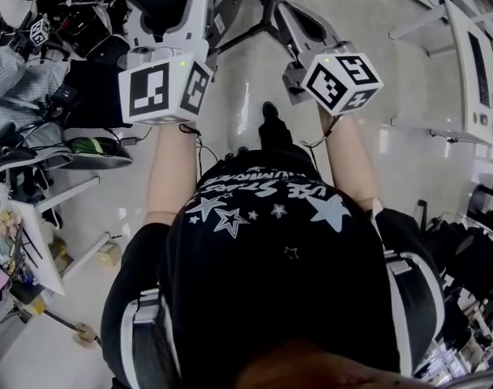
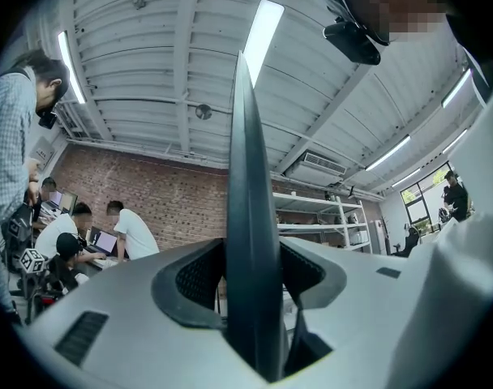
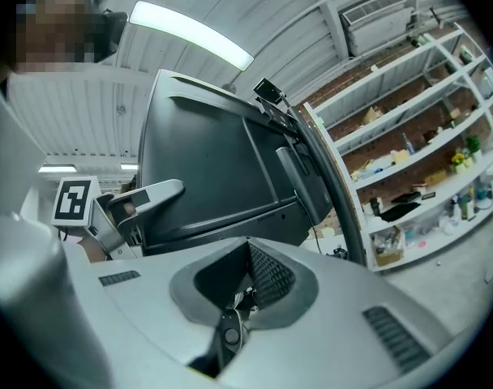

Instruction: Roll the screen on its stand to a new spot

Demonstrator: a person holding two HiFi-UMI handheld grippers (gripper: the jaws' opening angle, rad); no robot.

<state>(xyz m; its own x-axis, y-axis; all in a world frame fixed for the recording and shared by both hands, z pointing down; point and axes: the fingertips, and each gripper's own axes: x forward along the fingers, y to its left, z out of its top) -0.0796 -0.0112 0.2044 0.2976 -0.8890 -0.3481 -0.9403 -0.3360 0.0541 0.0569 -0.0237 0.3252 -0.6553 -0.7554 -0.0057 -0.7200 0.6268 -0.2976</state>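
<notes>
Two grippers were up at screen [image 3: 214, 168]. On left gripper [image 2: 251, 254], jaws clamped screen's thin edge, which stood upright straight between them and rose well past tips. On right gripper [image 3: 246, 254], jaws were drawn together with tips meeting and no part of screen between. Small dark part [image 3: 227, 331] sat low in gap, unclear what. Screen's dark back lay ahead and left of right jaws. Stand [image 1: 261, 21] legs rested on floor [image 1: 246, 96] ahead of both jaws. Shelves [image 3: 409, 136] stood beyond, right of right jaws.
</notes>
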